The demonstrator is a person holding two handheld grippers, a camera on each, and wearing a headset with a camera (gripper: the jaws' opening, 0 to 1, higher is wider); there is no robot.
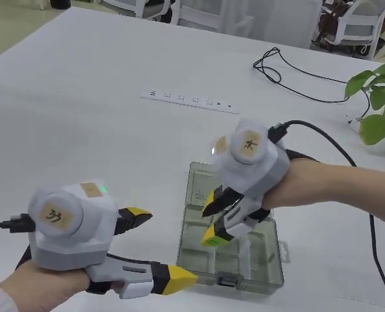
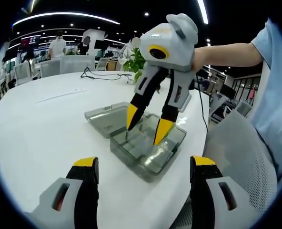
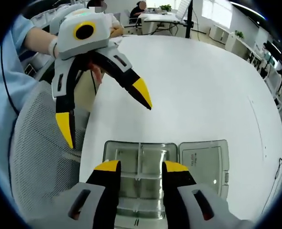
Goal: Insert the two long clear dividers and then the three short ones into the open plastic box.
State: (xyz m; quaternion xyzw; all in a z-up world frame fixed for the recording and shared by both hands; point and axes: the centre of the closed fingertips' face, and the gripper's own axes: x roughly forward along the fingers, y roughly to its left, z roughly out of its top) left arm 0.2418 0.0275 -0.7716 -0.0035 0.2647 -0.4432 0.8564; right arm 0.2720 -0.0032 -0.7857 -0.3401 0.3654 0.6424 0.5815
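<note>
My right gripper (image 1: 210, 224) hangs tip-down over the open plastic box (image 1: 244, 279), jaws spread with nothing I can make out between them. My left gripper (image 1: 165, 247) hovers just off the box's left end, jaws spread wider and bare.

The left gripper view takes this side-on: the right gripper's yellow fingertips (image 2: 162, 132) reach down to about the box's rim, one of them seeming to dip just inside, which the head view from above cannot settle. The right gripper view looks straight down into the box and shows thin clear walls (image 3: 140, 155) crossing inside it to form compartments. I cannot count them for certain. That view also has the hinged lid (image 3: 203, 162) lying flat and open beside the box, and my left gripper coming in from the upper left above the tabletop's edge.

The box sits near the tabletop's (image 1: 82, 117) near right edge, close to me. The tabletop is white and wide. A white power strip (image 1: 189, 99) lies toward its middle, a black cable (image 1: 296, 78) loops near the far right edge, and a green plant (image 1: 378, 97) stands at the right edge. A grey mesh chair (image 2: 236, 157) sits just past the near edge. Beyond are more tables, chairs, ceiling strip lights and people in the distance (image 2: 59, 45).
</note>
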